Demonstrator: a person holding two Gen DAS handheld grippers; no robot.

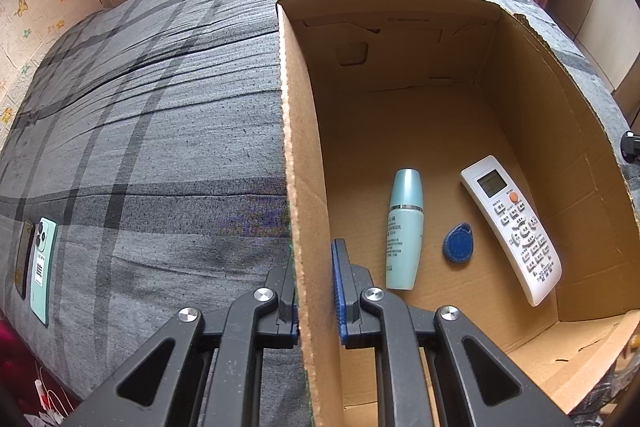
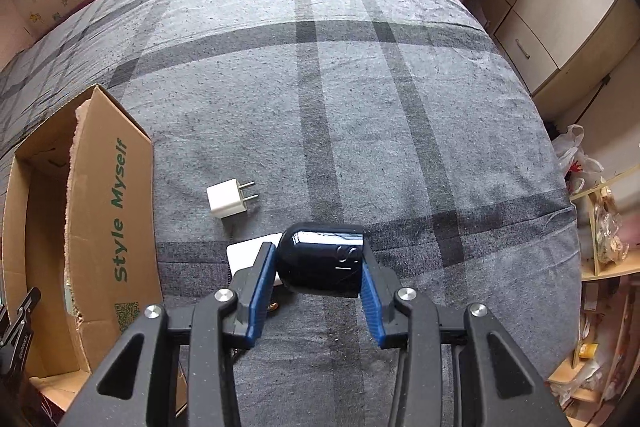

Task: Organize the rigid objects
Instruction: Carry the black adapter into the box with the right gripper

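So the box (image 1: 520, 131) already has three things; the right gripper (image 2: 318, 267) squeezes a black bottle (image 2: 320, 259); the left gripper (image 1: 316, 291) pinches the box wall; a plug (image 2: 228, 203) and phones (image 1: 42, 259) wait.

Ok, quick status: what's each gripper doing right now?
Left gripper: closed on the side wall of the cardboard box.
Right gripper: closed on a glossy black capsule-shaped object, held above the bed.

Surface: bed (image 2: 360, 87) under a grey plaid cover
Left of right wrist frame: open cardboard box (image 2: 116, 207) standing on the cover
Beside the box: white plug adapter (image 2: 227, 203), prongs pointing right
Lower centre: white flat item (image 2: 248, 251), partly hidden
Lower left of left wrist frame: mint green phone (image 1: 43, 267) beside a dark phone (image 1: 23, 259)
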